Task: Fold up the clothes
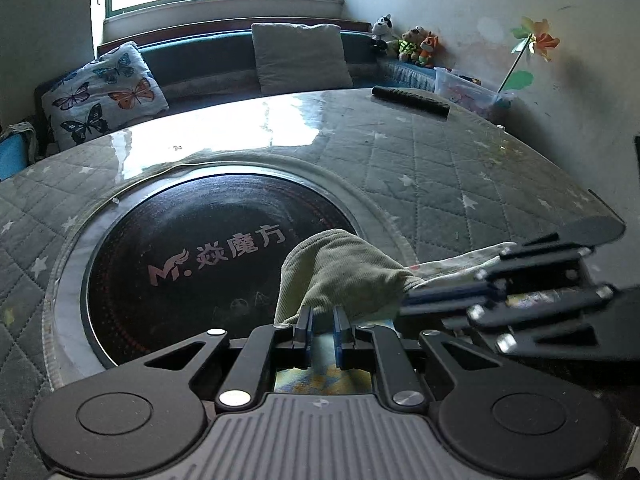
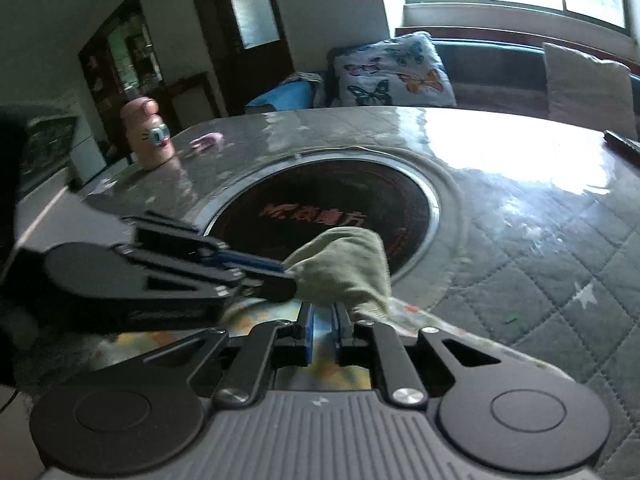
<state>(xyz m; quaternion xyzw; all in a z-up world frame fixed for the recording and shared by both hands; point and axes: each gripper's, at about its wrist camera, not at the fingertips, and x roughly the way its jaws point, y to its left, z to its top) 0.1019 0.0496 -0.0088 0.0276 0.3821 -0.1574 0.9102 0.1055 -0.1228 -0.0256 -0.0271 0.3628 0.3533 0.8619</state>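
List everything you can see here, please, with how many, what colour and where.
Cloth: one, pale green ribbed, pinched by both claws above the table.
Heater disc: one, black with pale lettering, sunk in the table's middle.
Table cover: one, grey quilted with stars, under glossy film.
Remote: one, black, far edge of the table.
Bottle: one, pink, table's left corner.
Cushions: two, butterfly print and plain beige, on the bench under the window.
Soft toys: about three, mixed colours, bench corner.
Pinwheel: one, green and orange, by the wall.
Left claw: black, blue pads, shut on the cloth.
Right claw: same, shut on the cloth.
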